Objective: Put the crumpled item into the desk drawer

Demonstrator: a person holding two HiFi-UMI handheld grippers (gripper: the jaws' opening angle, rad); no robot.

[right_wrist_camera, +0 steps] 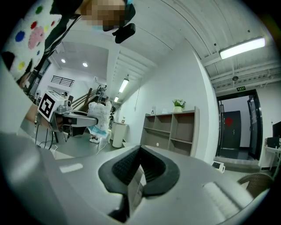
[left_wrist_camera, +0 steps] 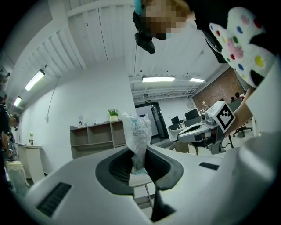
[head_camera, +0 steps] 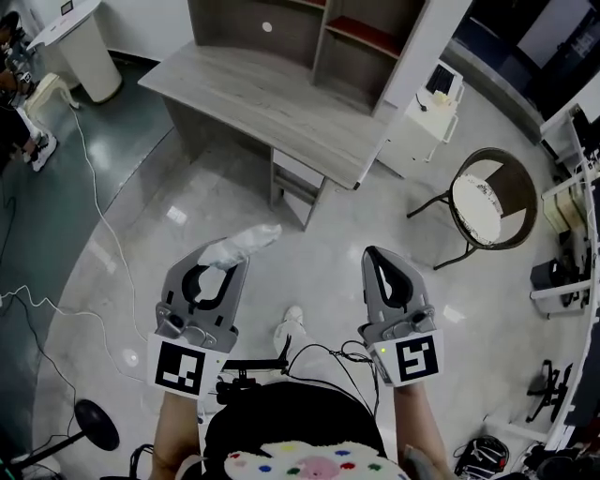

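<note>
A crumpled white plastic bag [head_camera: 242, 246] sticks out of my left gripper [head_camera: 222, 272], which is shut on its lower end. In the left gripper view the bag [left_wrist_camera: 137, 132] stands upright between the dark pads of the left gripper [left_wrist_camera: 139, 169]. My right gripper [head_camera: 380, 267] is held beside it, shut with nothing in it; its pads meet in the right gripper view [right_wrist_camera: 139, 169]. Both grippers hang above the floor, short of the grey wooden desk [head_camera: 272, 94]. The desk's drawer front [head_camera: 300, 173] sits under its near right end.
A shelf unit [head_camera: 309, 28] stands on the desk's back. A white cabinet [head_camera: 433, 112] and a round-seated chair [head_camera: 492, 202] stand to the right. A white bin [head_camera: 84, 52] is far left. Cables [head_camera: 94, 244] run over the floor at left.
</note>
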